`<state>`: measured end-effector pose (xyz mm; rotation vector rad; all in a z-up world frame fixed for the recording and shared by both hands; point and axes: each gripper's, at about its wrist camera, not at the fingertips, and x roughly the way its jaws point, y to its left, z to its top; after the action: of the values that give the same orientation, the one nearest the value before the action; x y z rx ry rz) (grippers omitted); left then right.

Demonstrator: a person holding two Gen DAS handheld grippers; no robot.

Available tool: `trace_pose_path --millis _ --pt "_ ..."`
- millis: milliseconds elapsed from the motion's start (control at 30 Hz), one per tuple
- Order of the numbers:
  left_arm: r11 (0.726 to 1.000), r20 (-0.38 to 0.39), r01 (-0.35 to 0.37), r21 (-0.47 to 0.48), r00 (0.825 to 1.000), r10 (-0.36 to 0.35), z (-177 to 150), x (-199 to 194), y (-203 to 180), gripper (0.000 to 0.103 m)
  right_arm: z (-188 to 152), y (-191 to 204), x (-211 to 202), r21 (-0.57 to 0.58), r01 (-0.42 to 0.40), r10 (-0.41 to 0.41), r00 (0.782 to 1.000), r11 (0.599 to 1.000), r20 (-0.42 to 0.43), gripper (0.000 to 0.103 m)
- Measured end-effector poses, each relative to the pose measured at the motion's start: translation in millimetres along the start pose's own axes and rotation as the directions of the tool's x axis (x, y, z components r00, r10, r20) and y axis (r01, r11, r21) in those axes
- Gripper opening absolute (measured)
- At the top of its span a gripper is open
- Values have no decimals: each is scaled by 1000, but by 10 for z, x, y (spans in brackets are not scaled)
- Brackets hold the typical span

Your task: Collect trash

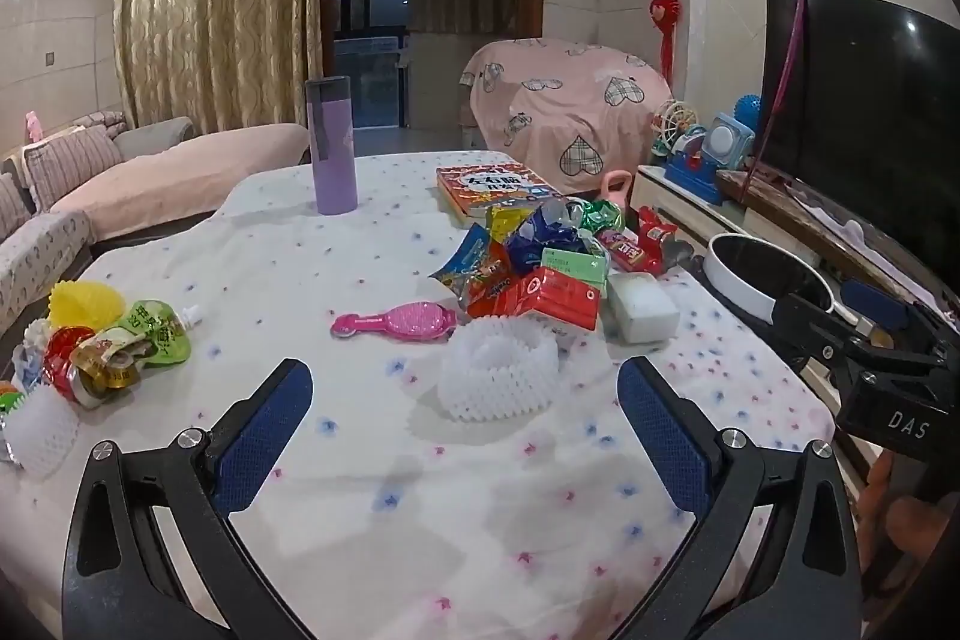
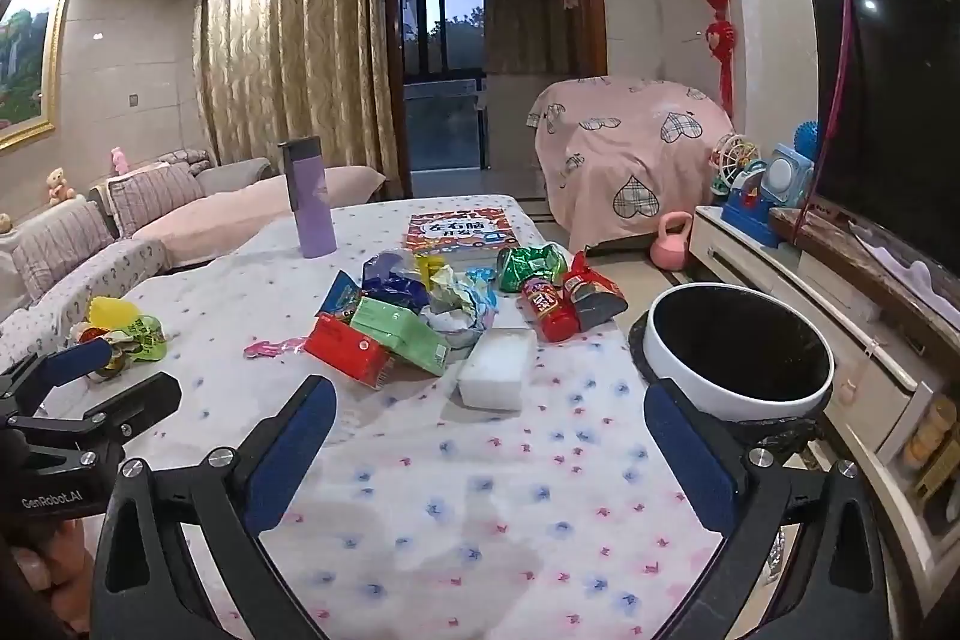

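Note:
A pile of snack wrappers and cartons [image 1: 540, 256] lies mid-table, also in the right wrist view [image 2: 432, 316]. A white foam net ring [image 1: 498, 376] sits just ahead of my open, empty left gripper [image 1: 465, 400]. A white foam block [image 1: 642, 307] lies beside the pile, seen too in the right wrist view [image 2: 498, 367]. A second heap of wrappers [image 1: 102, 346] lies at the table's left edge. A white-rimmed trash bin [image 2: 738, 352] stands off the table's right edge. My right gripper [image 2: 489, 436] is open and empty above the tablecloth.
A purple flask [image 1: 331, 145], a book [image 1: 492, 187] and a pink hairbrush [image 1: 396, 323] are on the table. A TV [image 1: 864, 112] and toys stand on a cabinet at the right. A sofa [image 1: 90, 196] lies left. A pink kettlebell [image 2: 672, 244] is on the floor.

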<state>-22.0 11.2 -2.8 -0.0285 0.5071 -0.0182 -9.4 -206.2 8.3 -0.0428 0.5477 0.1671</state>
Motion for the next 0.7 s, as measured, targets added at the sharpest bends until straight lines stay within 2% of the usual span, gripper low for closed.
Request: trace_pose_path --millis 700 --pt "1000 1 -6 9 1000 6 -4 -10 -53 103 -5 -32 22 20 -31 31 1000 999 -2 103"
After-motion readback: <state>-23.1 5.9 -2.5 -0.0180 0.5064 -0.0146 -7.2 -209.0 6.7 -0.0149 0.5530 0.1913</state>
